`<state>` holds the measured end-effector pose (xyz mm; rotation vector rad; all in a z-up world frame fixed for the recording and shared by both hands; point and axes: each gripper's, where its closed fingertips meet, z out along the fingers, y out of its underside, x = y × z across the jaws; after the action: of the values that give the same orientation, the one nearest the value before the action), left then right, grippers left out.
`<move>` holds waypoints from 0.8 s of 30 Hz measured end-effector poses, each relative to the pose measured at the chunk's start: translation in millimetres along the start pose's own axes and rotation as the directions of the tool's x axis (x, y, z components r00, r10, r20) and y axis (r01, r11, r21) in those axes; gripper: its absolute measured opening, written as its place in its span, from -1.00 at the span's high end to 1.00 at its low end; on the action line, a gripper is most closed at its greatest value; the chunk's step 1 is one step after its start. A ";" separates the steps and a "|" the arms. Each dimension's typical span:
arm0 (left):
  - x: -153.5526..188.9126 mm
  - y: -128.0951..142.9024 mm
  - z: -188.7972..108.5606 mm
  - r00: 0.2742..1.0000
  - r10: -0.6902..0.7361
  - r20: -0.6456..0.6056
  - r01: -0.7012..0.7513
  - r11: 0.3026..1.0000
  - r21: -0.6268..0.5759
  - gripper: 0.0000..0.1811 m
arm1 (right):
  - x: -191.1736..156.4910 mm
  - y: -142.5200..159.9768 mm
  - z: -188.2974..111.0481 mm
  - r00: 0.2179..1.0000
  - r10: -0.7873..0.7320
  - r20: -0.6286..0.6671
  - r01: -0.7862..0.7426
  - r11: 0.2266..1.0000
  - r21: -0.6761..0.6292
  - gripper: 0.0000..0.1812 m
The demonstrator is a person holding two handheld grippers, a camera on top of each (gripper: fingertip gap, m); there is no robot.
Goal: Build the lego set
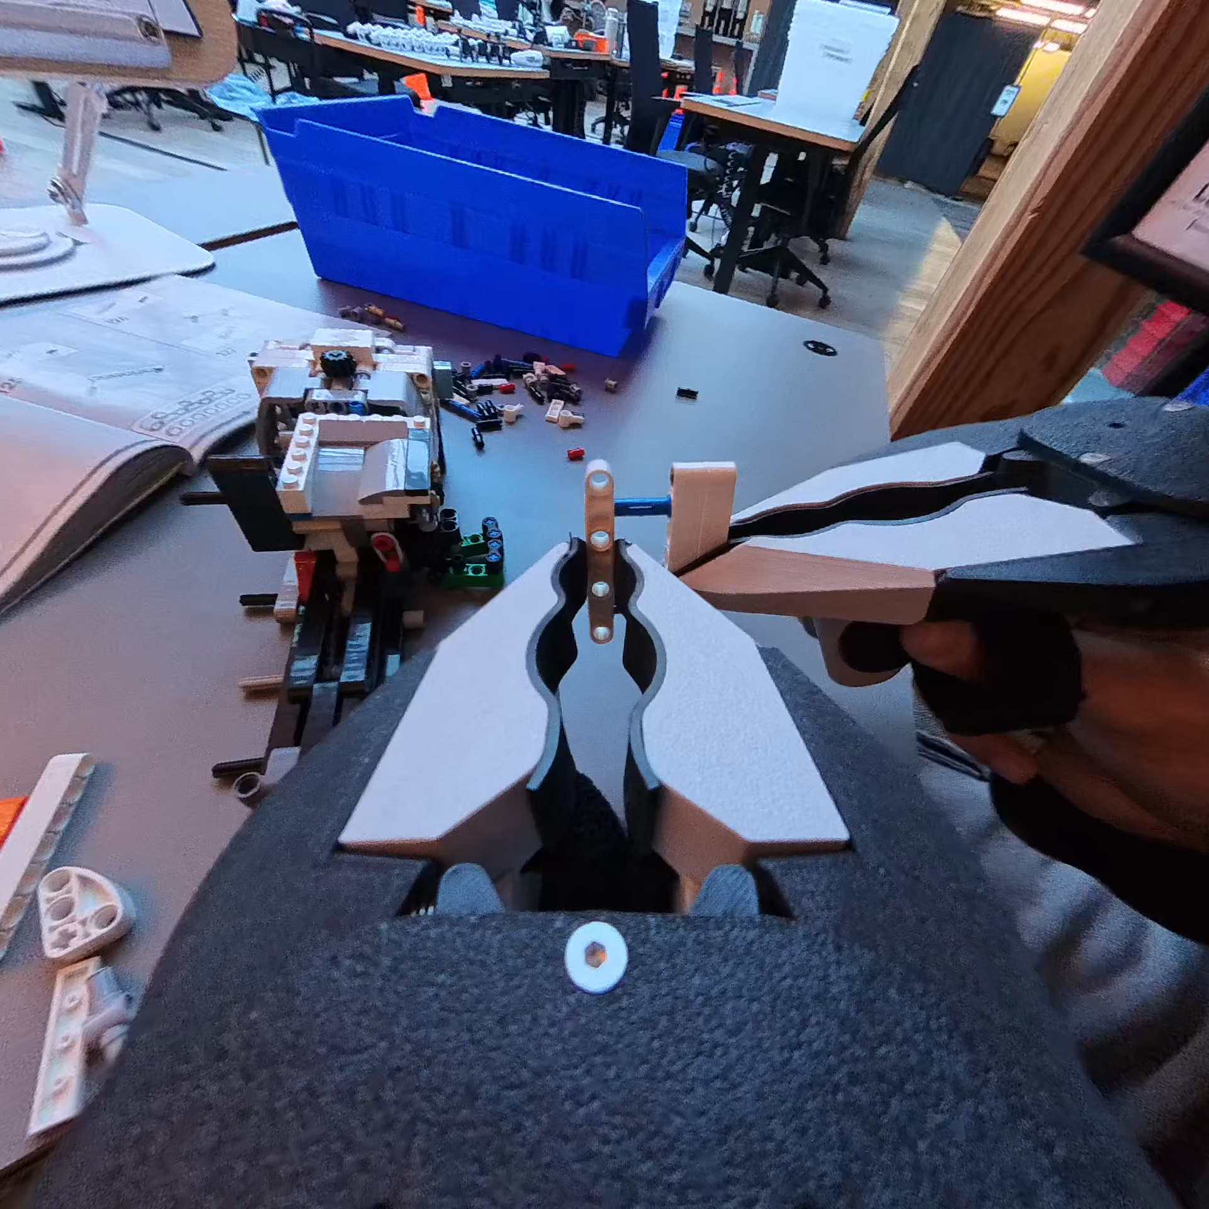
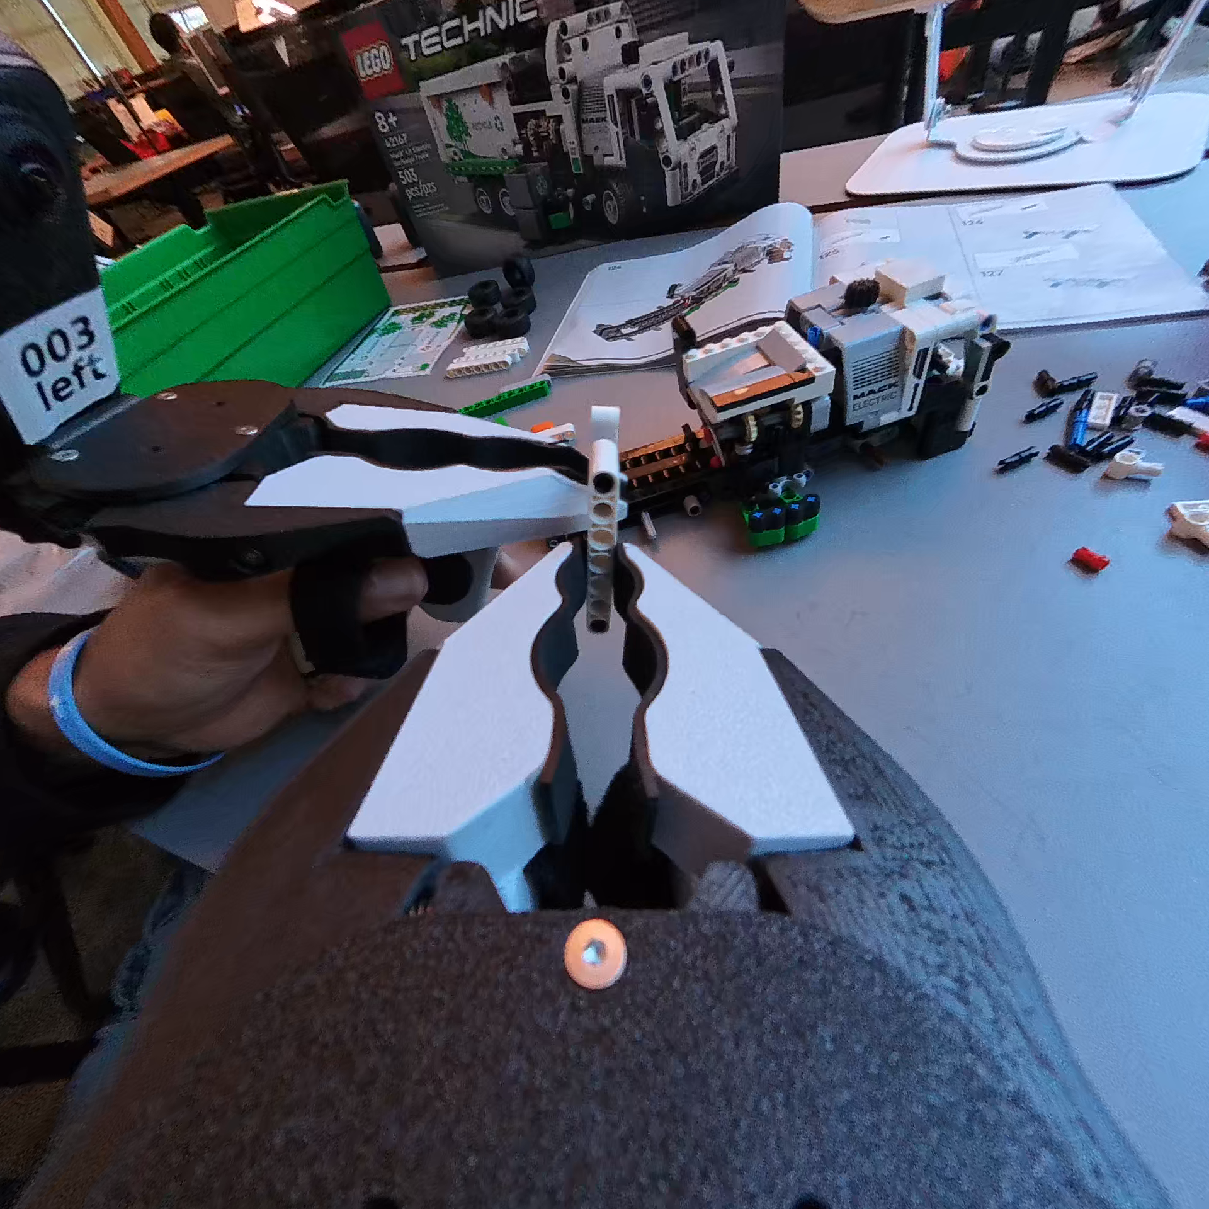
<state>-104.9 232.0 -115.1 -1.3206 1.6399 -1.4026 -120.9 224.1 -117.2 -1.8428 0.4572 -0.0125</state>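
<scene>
My left gripper (image 1: 598, 543) is shut on a thin white beam (image 1: 598, 517) and holds it upright above the table. My right gripper (image 1: 680, 562) comes in from the right, shut on a second white beam (image 1: 700, 513). A blue pin (image 1: 642, 504) spans the gap between the two beams. In the right wrist view my right gripper (image 2: 598, 546) grips its holed white beam (image 2: 600, 576), and the left gripper (image 2: 589, 484) holds its beam (image 2: 605, 425) just behind it. The partly built white truck (image 1: 347, 445) lies on the table to the left.
Loose small pieces (image 1: 517, 392) lie beyond the truck (image 2: 850, 386), and a blue bin (image 1: 471, 216) stands behind them. An open instruction booklet (image 2: 719, 275), black tyres (image 2: 500, 304), a green bin (image 2: 242, 288) and the set's box (image 2: 576, 118) stand farther off. A green-and-black piece (image 2: 782, 517) sits by the truck.
</scene>
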 end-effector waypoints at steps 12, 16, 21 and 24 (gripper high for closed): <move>-1.7 -8.1 -5.2 0.912 0.376 0.166 -0.378 0.926 -0.020 0.93 | -2.3 -2.0 0.0 0.999 -0.040 -0.015 0.040 0.999 -0.010 0.92; -1.3 -5.5 -3.6 0.857 0.484 0.177 -0.482 0.874 -0.058 0.93 | -1.2 2.2 -2.1 0.999 -0.012 0.040 0.013 0.999 -0.039 0.92; 4.7 -4.7 -2.4 0.850 0.507 0.145 -0.503 0.862 -0.062 0.93 | 0.1 6.3 -2.5 0.998 -0.029 0.057 0.032 0.998 -0.060 0.92; 4.4 -1.6 -1.2 0.921 0.380 0.080 -0.378 0.925 -0.041 0.94 | 1.6 9.1 -0.7 0.997 -0.073 0.029 0.075 0.995 -0.071 0.92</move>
<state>-107.0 228.4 -112.6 -0.9907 1.7456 -1.0804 -122.4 220.7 -125.6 -1.9281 0.3745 -0.0223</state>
